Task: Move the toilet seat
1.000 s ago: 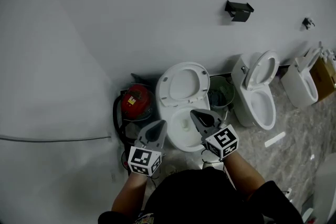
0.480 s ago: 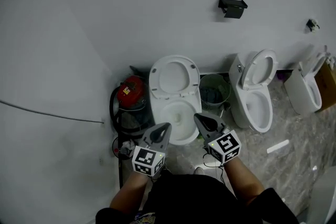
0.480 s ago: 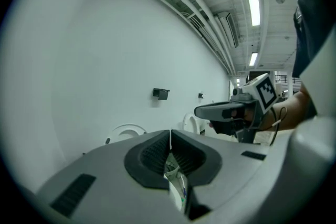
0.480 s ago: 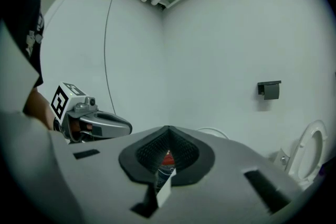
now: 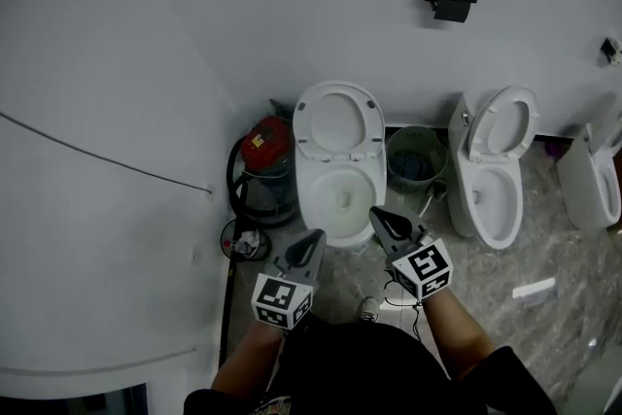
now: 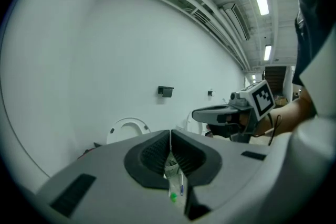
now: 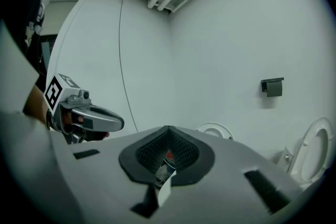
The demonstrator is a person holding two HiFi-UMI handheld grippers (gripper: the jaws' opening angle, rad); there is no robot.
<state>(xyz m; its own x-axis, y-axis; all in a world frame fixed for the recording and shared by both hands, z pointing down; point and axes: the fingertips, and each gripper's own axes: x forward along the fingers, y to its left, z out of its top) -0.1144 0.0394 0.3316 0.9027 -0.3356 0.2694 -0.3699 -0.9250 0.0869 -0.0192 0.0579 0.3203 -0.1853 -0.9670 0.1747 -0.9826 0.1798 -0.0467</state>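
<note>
Change: my left gripper (image 5: 316, 236) and right gripper (image 5: 376, 213) are lying nearer to me than a second ago. Then they were overlapping the bowl (image 5: 337, 197); now only their tips are reaching its near rim.
Unchanged: the toilet seat (image 5: 336, 120) is staying raised and both sets of jaws are staying together.
Left gripper fingers: I am keeping the ribbed dark pads pressed closed with nothing between them.
Right gripper fingers: these are likewise closed and holding nothing.
Toilet seat: a smooth, glossy white oval ring is standing upright at the far side of the bowl, leaning back toward the wall (image 5: 194, 24), well apart from both grippers.
Bowl: rounded white ceramic is lying open just beyond my gripper tips.
Red canister (image 5: 264, 143): a domed, shiny shell is sitting just left of the bowl, with a black hose (image 5: 233, 185) curling round it.
Basket (image 5: 414, 165): a round green mesh bin is standing between the bowl and a second toilet (image 5: 496, 180) on the right.
Floor (image 5: 549, 248): polished grey stone with marble veining is showing on the right.
Wall: plain matt white, carrying a small black fixture (image 5: 449, 0) at the far right.
</note>
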